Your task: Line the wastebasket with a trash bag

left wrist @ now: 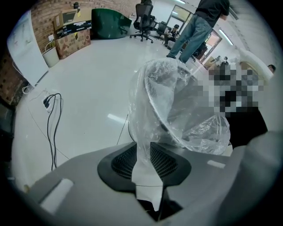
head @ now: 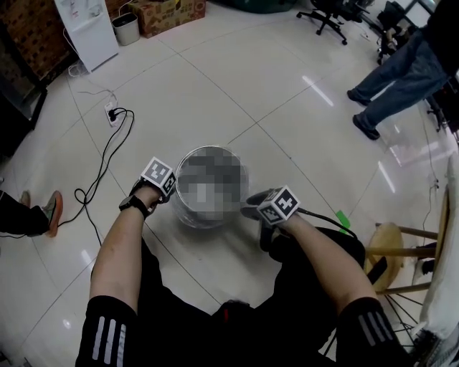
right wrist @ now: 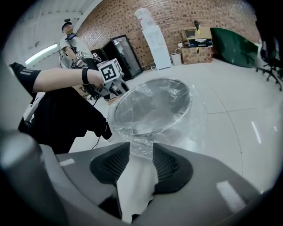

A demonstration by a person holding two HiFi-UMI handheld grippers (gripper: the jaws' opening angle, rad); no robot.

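Observation:
The round wastebasket (head: pixel 188 213) stands on the tiled floor in front of the person's knees, its top hidden by a mosaic patch. A clear trash bag (right wrist: pixel 194 119) is stretched over its rim (right wrist: pixel 150 106). My left gripper (head: pixel 171 195) is at the basket's left edge; in the left gripper view its jaws are shut on a gathered strip of the bag (left wrist: pixel 143 163). My right gripper (head: pixel 251 206) is at the basket's right edge, with the jaws closed on a fold of the bag (right wrist: pixel 140 167). In the right gripper view the left gripper (right wrist: pixel 117 88) shows at the far rim.
A black cable and power strip (head: pixel 107 154) lie on the floor to the left. A wooden stool (head: pixel 391 251) stands close on the right. A person (head: pixel 401 79) stands at upper right. A small bin (head: pixel 127 29), a cardboard box (head: pixel 168 14) and an office chair (head: pixel 326 14) are far back.

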